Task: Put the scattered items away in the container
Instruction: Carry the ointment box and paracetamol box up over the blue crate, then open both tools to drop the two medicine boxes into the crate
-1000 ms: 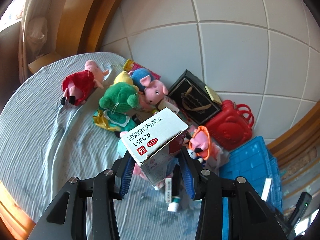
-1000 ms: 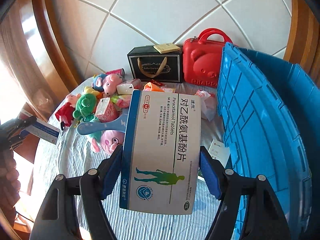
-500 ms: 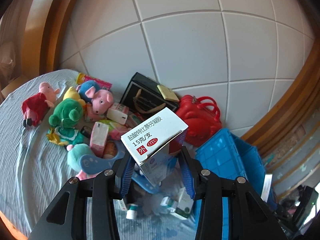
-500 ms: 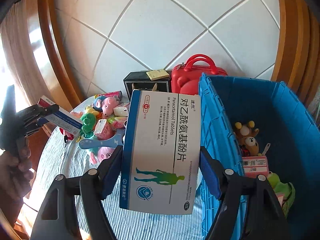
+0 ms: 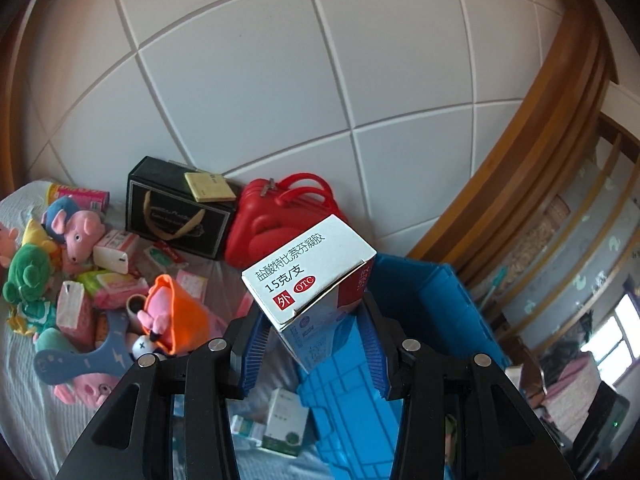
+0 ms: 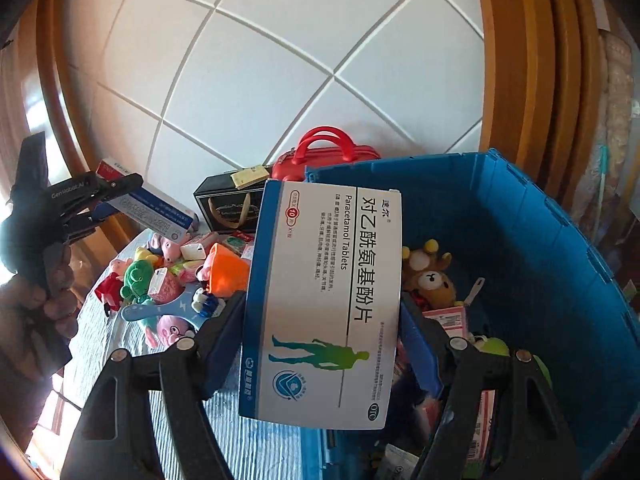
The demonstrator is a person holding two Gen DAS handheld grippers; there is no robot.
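Both tools have swung from the toy pile toward the blue crate (image 6: 560,240): right tool (image 6: 324,316) grips a paracetamol box (image 6: 324,300), left tool (image 5: 312,344) an ointment box (image 5: 308,276), ready to drop.

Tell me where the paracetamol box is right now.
The paracetamol box is clamped upright in the right hand-held gripper, centre of the right wrist view, at the left wall of the blue crate.
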